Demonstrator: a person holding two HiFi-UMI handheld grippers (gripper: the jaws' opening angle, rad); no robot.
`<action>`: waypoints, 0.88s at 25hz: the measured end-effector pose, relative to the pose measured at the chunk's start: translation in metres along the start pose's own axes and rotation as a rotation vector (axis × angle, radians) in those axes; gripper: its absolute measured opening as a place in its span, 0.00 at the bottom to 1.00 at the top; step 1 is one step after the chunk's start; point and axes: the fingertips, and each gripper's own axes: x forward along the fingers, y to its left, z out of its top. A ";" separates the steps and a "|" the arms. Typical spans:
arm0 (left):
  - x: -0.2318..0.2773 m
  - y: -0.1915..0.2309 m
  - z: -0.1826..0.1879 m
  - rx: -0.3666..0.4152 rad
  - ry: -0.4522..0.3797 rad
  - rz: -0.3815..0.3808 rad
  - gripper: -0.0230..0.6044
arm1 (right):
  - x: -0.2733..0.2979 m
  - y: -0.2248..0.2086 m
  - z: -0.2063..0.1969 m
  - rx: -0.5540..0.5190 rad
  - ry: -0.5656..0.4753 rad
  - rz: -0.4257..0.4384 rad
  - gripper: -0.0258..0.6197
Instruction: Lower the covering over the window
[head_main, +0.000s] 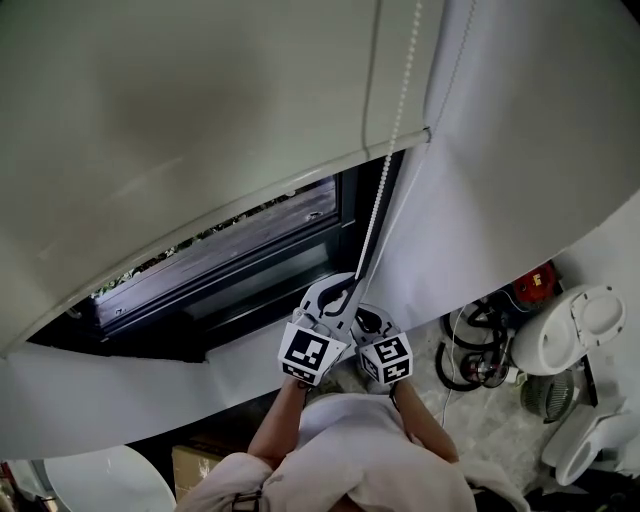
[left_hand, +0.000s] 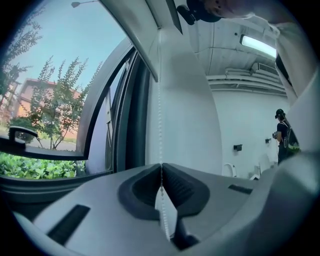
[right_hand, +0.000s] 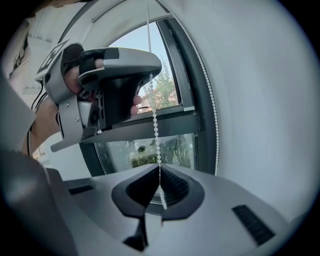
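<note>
Evidently a two-handed pull, midway through.

Across the left and middle of the head view, the pale fabric roller blind (head_main: 200, 120) hangs with its bottom edge short of the sill. A band of the dark-framed window (head_main: 250, 255) is left bare, so the lowering looks only partly done. The grey left gripper (left_hand: 161, 167) has its jaws pinched tight on the white beaded pull chain (left_hand: 160, 100), which runs straight up from the pads. Just below it and to its right, the grey right gripper (right_hand: 159, 170) is clamped on the same strand. One grip sits under the other, probably to share the pull and stop the beads slipping. Further right, the free strand (right_hand: 212, 100) of the loop hangs untouched beside the frame.
</note>
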 end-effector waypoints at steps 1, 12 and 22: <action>0.000 0.000 -0.003 -0.002 0.001 0.002 0.07 | 0.000 -0.001 -0.003 -0.004 0.007 -0.005 0.04; -0.006 0.002 -0.006 0.001 -0.012 0.021 0.06 | -0.016 -0.004 0.017 -0.046 -0.032 -0.024 0.40; -0.008 0.003 -0.006 0.017 -0.005 0.024 0.06 | -0.083 -0.003 0.136 -0.111 -0.210 -0.044 0.40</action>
